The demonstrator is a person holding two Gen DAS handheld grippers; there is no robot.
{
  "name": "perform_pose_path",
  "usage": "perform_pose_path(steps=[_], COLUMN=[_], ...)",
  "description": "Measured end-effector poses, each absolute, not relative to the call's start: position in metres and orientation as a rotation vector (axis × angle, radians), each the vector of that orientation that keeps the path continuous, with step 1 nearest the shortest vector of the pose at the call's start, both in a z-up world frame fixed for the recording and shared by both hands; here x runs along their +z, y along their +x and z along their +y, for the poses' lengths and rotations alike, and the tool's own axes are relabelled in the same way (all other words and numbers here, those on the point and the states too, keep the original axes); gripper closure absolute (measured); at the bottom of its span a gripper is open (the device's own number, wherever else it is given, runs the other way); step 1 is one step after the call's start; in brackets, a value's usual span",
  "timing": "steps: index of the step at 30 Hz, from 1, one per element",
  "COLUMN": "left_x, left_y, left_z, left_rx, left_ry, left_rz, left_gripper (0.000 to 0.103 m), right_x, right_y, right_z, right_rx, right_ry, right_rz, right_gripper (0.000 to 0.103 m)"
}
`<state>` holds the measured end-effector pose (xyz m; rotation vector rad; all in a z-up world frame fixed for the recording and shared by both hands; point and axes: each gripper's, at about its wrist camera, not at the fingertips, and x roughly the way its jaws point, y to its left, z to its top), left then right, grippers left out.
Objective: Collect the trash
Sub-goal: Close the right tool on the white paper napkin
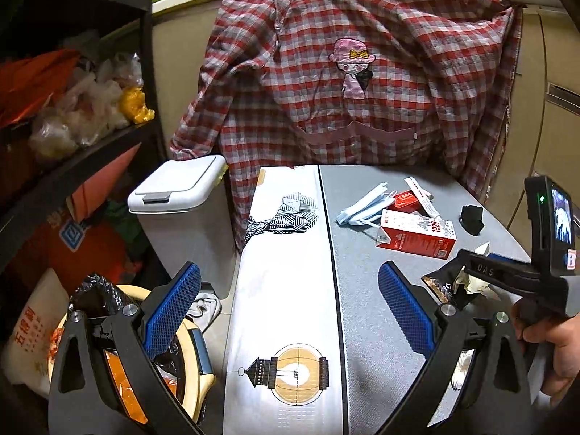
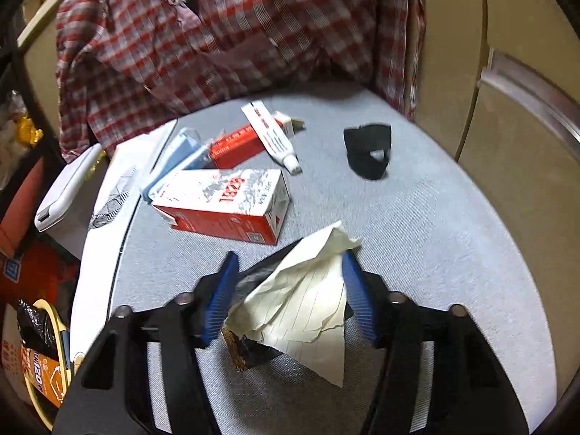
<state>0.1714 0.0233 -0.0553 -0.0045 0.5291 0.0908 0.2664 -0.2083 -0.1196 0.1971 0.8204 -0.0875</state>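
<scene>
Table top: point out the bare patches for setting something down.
Free: grey table right of the crumpled paper, below the black piece; also the white printed strip. Crowded: far middle, around red-white carton, tube, mask.

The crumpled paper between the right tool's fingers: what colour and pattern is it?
Cream with thin ruled lines; the crumpled paper shows best in the right wrist view.

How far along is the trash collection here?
Done: some rubbish already sits in the lined bin. In hand: the right gripper straddles the crumpled lined paper and dark wrapper. Left on the table: red-and-white carton, tube, face mask, black piece. The left gripper is open, empty.
</scene>
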Motion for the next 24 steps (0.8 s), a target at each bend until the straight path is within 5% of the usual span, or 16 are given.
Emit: perform_pose_path(steps=[1,4,24], left_x=[-0.056,-0.056,-0.097], left_y=[0.172,0.173,0.134], left_z=[0.024,0.024,-0.073], left_rx=[0.093,0.095,-0.318], left_ry=[-0.005,-0.006,0.028], left_rz=[0.53,0.528,0.591], left_gripper=[0.008,0.008,0.008], right_x=[-0.122,-0.122,-0.025], right_y=[0.268,0.266,0.172], right_z=[-0.209,-0.211,-0.266], right_rx=[-0.087,-0.095,-0.187], right_ry=[0.2,0.197,0.209], right_rz=[0.835,0.847,0.649], right_gripper=[0.076,0.095,0.097])
